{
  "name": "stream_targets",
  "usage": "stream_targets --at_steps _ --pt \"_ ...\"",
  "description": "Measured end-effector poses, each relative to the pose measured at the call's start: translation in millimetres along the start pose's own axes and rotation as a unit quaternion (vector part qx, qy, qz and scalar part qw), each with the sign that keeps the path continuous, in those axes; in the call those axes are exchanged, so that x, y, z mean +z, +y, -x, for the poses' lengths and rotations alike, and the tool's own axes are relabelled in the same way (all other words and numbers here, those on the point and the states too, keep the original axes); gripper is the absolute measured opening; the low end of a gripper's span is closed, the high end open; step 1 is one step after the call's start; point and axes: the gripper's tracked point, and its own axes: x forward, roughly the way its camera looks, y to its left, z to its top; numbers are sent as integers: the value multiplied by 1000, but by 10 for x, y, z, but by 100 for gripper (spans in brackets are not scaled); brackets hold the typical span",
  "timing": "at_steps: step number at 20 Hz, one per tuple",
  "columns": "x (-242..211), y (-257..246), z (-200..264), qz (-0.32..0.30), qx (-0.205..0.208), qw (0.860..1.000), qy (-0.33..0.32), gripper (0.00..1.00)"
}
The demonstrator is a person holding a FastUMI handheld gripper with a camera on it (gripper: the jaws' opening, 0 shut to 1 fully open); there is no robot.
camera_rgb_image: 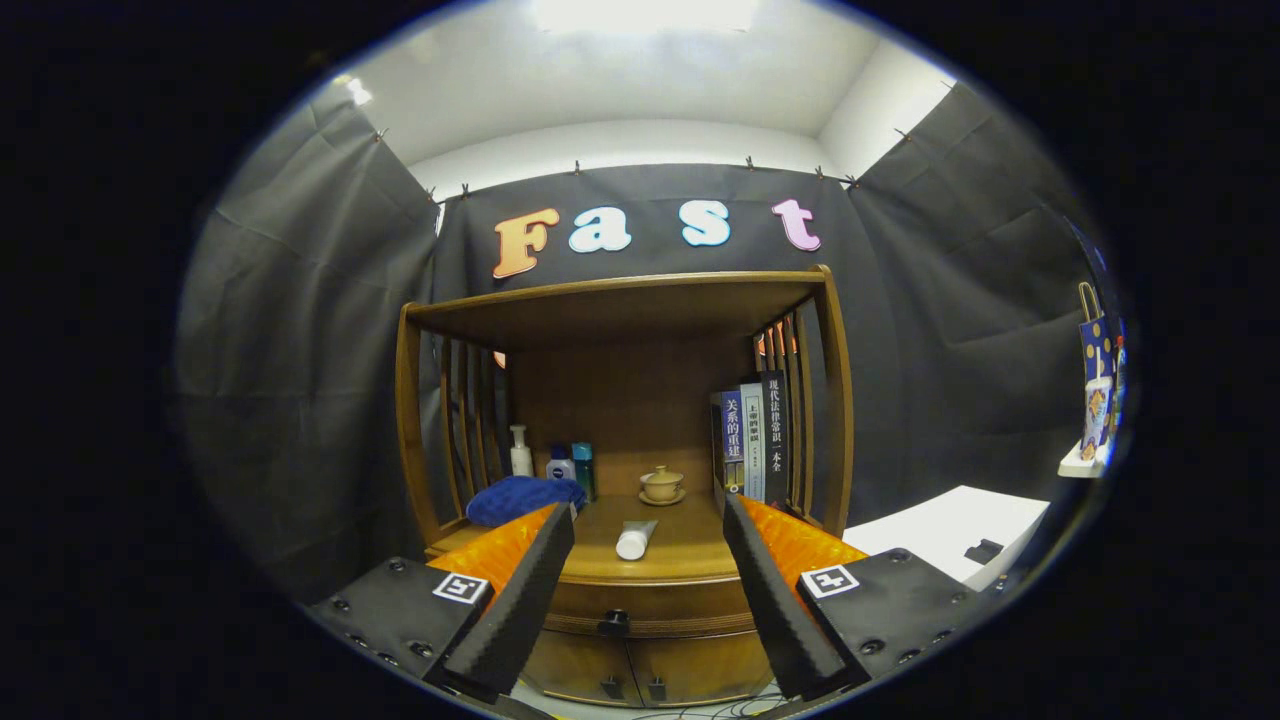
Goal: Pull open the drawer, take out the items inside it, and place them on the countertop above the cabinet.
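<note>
Before cabinet, gripper [648, 585] spread wide, holding nothing.
Drawer [650, 598] shut under countertop [690, 530], knob [613, 624] low between fingers (contents hidden). Risk: pinching off-centre on small knob, slipping; tube [634, 540] near countertop edge, easily knocked.

drawer [640, 600]: shut, so I could not see anything inside it.
cabinet [630, 660]: its lower doors ran out of my view; the two fingers covered its outer corners.
gripper [650, 520]: fingers spread wide with nothing between them; their bases were cut off.
blue cloth [525, 497]: partly behind the left finger.
bottles [555, 462]: too small for me to tell what they held.
paper bag [1097, 380]: clipped and warped.
</note>
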Motion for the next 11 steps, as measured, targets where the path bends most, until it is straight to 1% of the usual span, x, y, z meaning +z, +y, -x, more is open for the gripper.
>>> stream_targets --at_steps 11 --pt "-38 59 -12 -3 5 1000 4 98"
